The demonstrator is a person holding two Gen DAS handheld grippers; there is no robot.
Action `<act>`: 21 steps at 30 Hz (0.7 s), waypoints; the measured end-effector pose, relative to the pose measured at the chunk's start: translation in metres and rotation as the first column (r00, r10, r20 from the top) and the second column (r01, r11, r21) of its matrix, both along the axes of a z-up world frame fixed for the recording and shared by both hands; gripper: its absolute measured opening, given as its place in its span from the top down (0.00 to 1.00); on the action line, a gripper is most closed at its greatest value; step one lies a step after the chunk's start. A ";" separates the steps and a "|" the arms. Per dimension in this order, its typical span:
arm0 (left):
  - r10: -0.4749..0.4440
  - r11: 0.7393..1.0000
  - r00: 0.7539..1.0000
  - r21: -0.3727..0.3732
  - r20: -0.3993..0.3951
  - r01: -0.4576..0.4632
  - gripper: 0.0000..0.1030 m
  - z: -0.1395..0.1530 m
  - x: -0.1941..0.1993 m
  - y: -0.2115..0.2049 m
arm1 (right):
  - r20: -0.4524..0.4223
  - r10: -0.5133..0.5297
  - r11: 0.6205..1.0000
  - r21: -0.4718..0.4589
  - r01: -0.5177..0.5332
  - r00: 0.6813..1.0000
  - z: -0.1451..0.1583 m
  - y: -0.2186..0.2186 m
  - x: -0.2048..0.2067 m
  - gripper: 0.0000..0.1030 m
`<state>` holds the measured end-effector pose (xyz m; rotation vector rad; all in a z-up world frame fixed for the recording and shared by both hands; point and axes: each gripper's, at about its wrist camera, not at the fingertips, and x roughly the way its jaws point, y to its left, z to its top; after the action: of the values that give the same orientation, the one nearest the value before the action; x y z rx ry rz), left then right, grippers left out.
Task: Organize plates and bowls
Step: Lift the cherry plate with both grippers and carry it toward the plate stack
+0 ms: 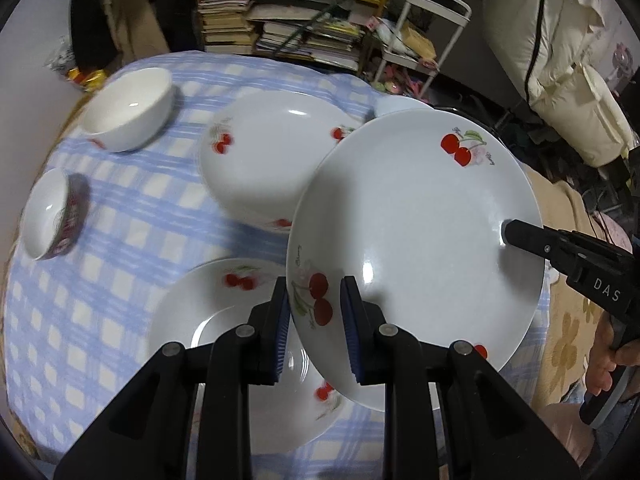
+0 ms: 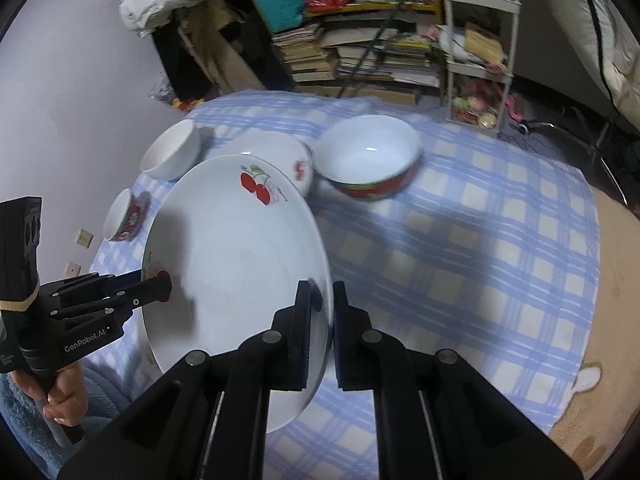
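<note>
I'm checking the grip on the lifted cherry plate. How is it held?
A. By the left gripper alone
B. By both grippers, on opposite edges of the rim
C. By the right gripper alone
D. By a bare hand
B: the left gripper clamps one edge of the cherry plate and the right gripper clamps the opposite edge.

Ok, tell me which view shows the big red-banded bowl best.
The right wrist view. There the red-banded bowl stands whole on the checked cloth, its white inside and red band clear, beyond the lifted cherry plate. In the left wrist view only a pale sliver of its rim peeks over that plate; no band shows.
</note>
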<state>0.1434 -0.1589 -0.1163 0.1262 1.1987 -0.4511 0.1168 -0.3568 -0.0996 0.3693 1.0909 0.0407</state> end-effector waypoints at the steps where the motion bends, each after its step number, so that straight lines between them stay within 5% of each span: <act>1: 0.011 1.000 1.000 0.001 0.003 -0.011 0.77 0.003 -0.001 0.008 | 0.005 0.008 1.000 0.004 -0.008 1.000 0.003 0.008 0.002 0.89; 21: 0.151 0.988 0.987 0.023 0.057 -0.152 0.77 0.028 -0.027 0.132 | 0.052 0.132 0.991 0.028 -0.133 0.990 0.016 0.127 0.008 0.89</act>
<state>0.1165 -0.0265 -0.0883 0.0700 1.1513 -0.2965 0.1246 -0.2302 -0.0836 0.3222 1.0649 0.1845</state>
